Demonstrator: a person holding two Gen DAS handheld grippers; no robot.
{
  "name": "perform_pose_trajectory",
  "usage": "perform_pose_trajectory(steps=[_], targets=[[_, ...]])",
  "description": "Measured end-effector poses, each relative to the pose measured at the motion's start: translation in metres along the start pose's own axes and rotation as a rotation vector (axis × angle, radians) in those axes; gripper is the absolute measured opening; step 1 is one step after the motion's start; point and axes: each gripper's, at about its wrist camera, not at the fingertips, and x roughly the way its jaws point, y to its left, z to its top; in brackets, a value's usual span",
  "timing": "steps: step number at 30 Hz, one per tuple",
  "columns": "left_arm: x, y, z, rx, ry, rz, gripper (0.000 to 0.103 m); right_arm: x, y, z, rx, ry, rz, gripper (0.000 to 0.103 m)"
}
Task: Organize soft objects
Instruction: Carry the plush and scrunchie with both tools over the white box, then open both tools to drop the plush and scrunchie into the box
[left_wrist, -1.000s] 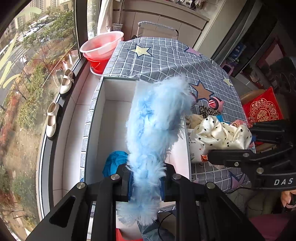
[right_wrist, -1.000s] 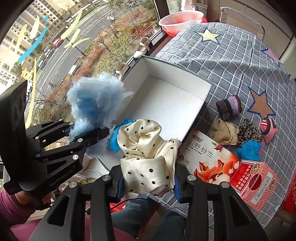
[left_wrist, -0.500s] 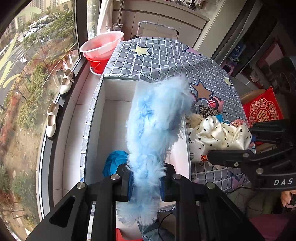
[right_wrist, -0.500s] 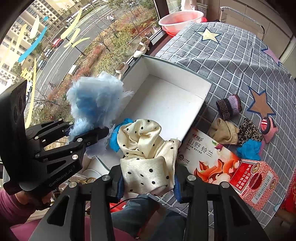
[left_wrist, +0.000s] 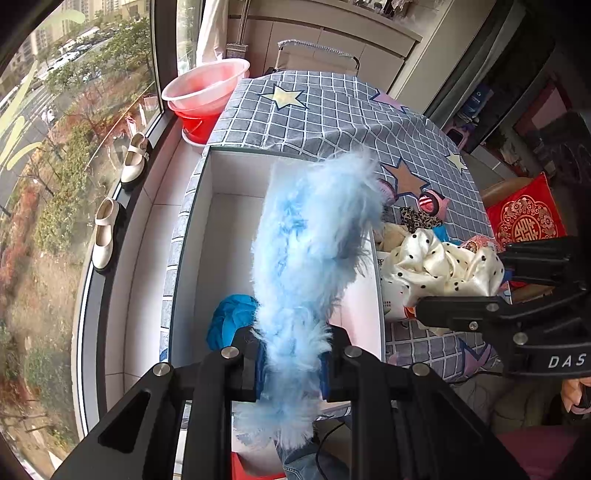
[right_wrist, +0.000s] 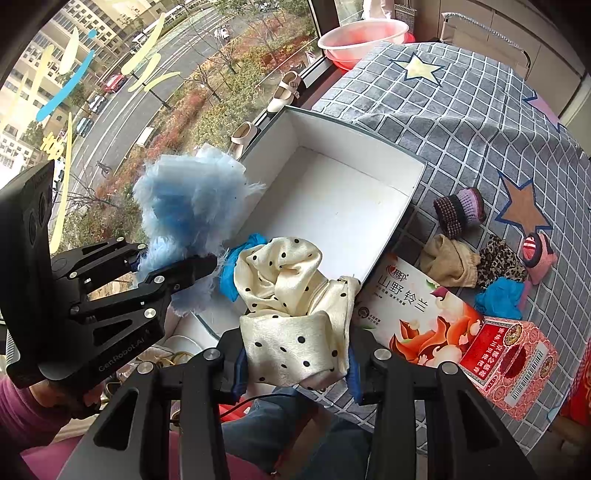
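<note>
My left gripper (left_wrist: 291, 363) is shut on a fluffy light-blue fur piece (left_wrist: 314, 243), held above the near end of an open white box (left_wrist: 225, 221). It also shows in the right wrist view (right_wrist: 188, 206). My right gripper (right_wrist: 295, 365) is shut on a cream polka-dot satin cloth (right_wrist: 295, 295), held above the box's near right corner; the cloth also shows in the left wrist view (left_wrist: 439, 262). A blue cloth (left_wrist: 231, 317) lies inside the box at its near end. Several small soft items lie on the checked tablecloth: a purple knit piece (right_wrist: 460, 210), a tan one (right_wrist: 448, 260), a leopard one (right_wrist: 500, 262), a blue one (right_wrist: 498, 297), a pink one (right_wrist: 537, 254).
A printed carton (right_wrist: 424, 317) and a pink box (right_wrist: 517, 350) lie right of the white box. Red and pink basins (left_wrist: 205, 96) stand beyond the table by the window. Two white shoes (left_wrist: 107, 232) sit on the sill. The far tablecloth (left_wrist: 332, 110) is bare.
</note>
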Motion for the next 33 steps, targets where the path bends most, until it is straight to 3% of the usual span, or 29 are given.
perform_pose_trajectory(steps=[33], targets=[[0.017, 0.011, -0.003, -0.016, 0.039, 0.042, 0.025, 0.027, 0.007, 0.018, -0.02, 0.043, 0.028, 0.042]])
